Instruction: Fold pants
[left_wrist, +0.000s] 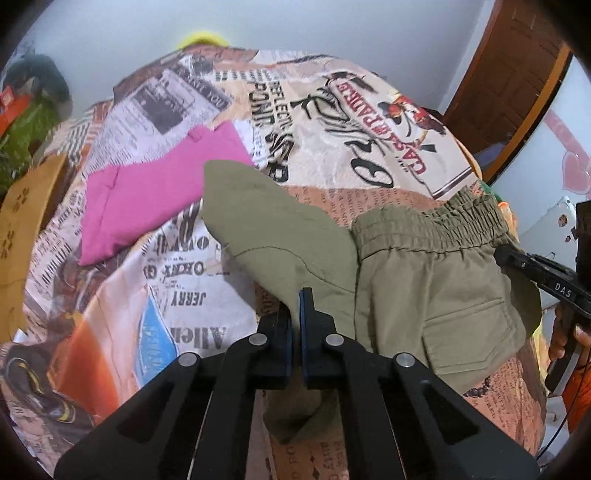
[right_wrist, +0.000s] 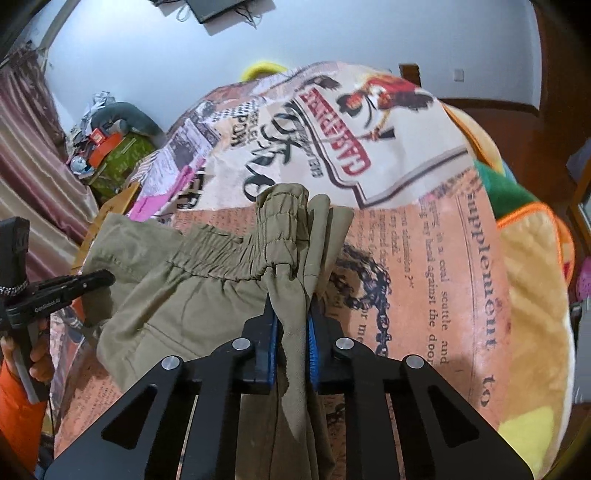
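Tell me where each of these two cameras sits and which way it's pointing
Left wrist: on the left gripper, angled down over the bed; fingers shut on the pants; the right gripper and a hand show at right.
Right wrist: on the right gripper, angled down; fingers pinch the pants' waistband; left gripper at left.
Shared: pants, printed blanket.

Left claw (left_wrist: 296, 317) angled steeply down, jaws pinched tight on a fold of the olive pants (left_wrist: 436, 295). Right claw (right_wrist: 291, 325) tilted down likewise, blue pads (right_wrist: 272, 343) clamped on a bunched strip near the waistband. Hand (right_wrist: 37, 354) in an orange sleeve wrapped round the left handle.
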